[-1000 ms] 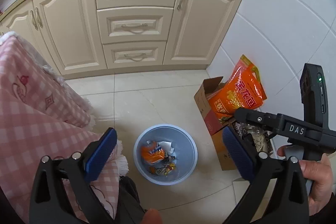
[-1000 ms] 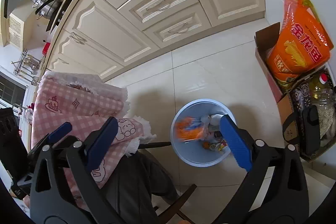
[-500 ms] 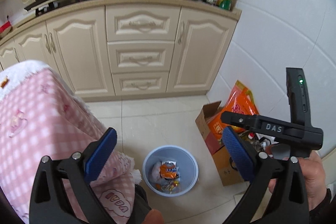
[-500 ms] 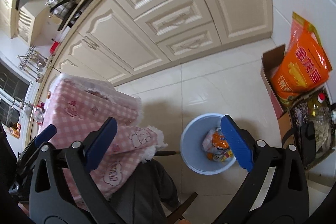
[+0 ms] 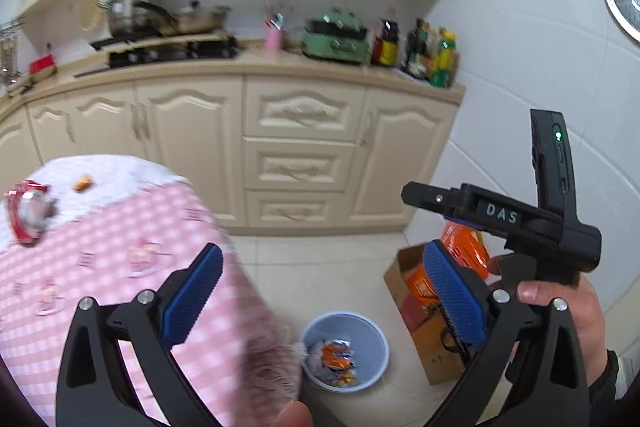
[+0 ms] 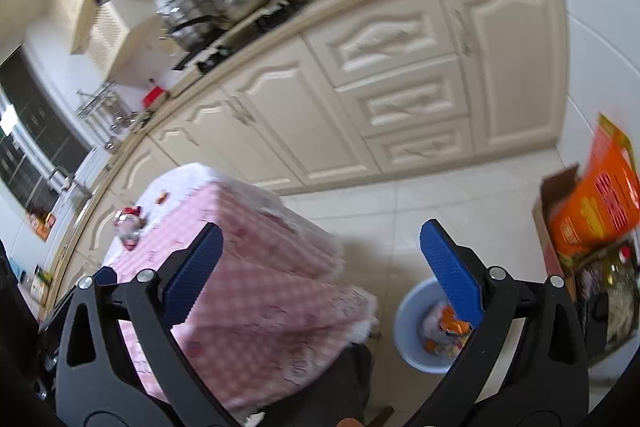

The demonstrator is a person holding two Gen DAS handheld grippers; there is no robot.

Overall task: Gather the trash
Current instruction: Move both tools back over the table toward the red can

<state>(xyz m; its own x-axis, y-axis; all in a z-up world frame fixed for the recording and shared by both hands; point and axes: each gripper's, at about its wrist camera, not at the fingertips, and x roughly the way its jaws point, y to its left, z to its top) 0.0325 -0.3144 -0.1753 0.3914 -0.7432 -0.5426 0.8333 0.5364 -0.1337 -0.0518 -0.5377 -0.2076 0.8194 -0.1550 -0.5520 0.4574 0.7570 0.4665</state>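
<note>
Trash (image 5: 335, 354) fills the blue bin (image 5: 370, 334) below both wide-spread, empty grippers (image 5: 320, 287) (image 6: 320, 271); possibly 2 scraps (image 5: 28, 215) beyond the left fingers

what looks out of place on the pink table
A crumpled red and silver wrapper and a small orange scrap lie loose on the pink checked tablecloth, not yet in the blue bin on the floor.

Bin (image 5: 374, 343) mouth open from above; draped table (image 5: 104, 267) crowds its left, cardboard box (image 5: 424, 311) right; floor (image 5: 320, 267) toward cabinets bare.
</note>
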